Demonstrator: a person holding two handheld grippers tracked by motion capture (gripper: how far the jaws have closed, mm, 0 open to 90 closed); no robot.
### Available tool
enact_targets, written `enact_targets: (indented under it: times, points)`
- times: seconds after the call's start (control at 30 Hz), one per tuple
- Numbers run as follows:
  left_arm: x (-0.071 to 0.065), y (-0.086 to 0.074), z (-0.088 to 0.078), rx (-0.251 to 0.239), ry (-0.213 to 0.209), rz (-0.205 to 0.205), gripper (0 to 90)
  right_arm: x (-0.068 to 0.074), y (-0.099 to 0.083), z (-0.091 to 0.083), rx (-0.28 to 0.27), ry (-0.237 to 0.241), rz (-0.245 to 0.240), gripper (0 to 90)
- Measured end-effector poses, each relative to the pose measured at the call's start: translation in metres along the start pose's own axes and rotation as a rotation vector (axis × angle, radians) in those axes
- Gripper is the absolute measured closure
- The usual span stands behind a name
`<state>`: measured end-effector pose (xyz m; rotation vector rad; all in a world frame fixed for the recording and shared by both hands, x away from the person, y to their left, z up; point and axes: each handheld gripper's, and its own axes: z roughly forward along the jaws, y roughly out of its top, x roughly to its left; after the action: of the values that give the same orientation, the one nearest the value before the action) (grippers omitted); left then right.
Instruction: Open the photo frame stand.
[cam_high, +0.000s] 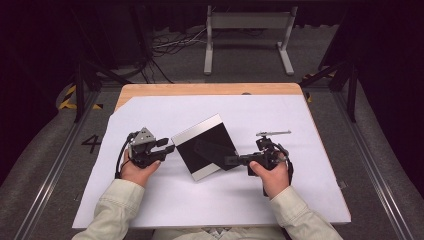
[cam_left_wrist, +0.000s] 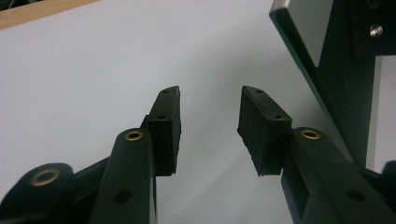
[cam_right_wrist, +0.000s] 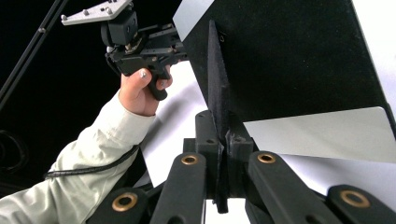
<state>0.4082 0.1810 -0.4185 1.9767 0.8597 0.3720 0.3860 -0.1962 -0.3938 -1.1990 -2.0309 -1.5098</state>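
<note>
Gripping a thin black flap (cam_right_wrist: 218, 74) between its closed jaws, the right gripper (cam_high: 239, 160) reaches in from the right side of the black-and-silver panel (cam_high: 202, 146), which lies skewed near the middle of the white sheet (cam_high: 165, 200) covering the table. In the right gripper view the flap stands on edge between the two pads, pinched hard, with the panel's dark face (cam_right_wrist: 289, 60) just behind it and its silver band (cam_right_wrist: 322, 135) lower right. The left gripper (cam_high: 167, 146) sits just left of the panel, its jaws spread well apart and nothing between them; in its own view the pads (cam_left_wrist: 166, 128) hang over bare sheet, the panel's edge (cam_left_wrist: 327, 70) rising close beside the right jaw.

The pinch takes only a narrow strip of the flap (how it joins the panel I cannot tell). A pull from here would likely drag or tip the whole panel across the sheet, since the left gripper is beside it but not bracing it. The strip could also slide out of the pads if the right hand twists, and a slipping panel might ruck the sheet beneath.
</note>
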Motion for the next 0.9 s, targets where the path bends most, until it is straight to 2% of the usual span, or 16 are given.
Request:
enact_targets:
  times: [0.13, 0.3, 0.37, 0.47, 0.6, 0.9]
  points:
    - [0.000, 0.000, 0.000, 0.000, 0.000, 0.006, 59.4, 0.001, 0.000, -0.001, -0.035, -0.020, -0.039, 87.5]
    - [0.000, 0.000, 0.001, 0.002, -0.002, 0.005, 59.4, 0.001, -0.001, 0.000, -0.108, -0.078, -0.169, 87.5]
    - [0.000, 0.000, 0.001, 0.000, -0.001, 0.006, 59.4, 0.000, -0.001, 0.000, -0.123, -0.101, -0.194, 87.5]
    - [0.000, 0.000, 0.001, 0.001, 0.000, 0.007, 59.3, -0.003, -0.002, -0.001, -0.138, -0.121, -0.209, 87.5]
    - [0.000, 0.000, 0.002, 0.002, -0.002, 0.006, 59.3, -0.007, -0.002, -0.001, -0.142, -0.122, -0.205, 87.4]
    - [-0.001, -0.001, 0.003, 0.010, -0.007, 0.004, 59.2, -0.011, -0.003, -0.007, -0.080, -0.131, -0.250, 87.0]
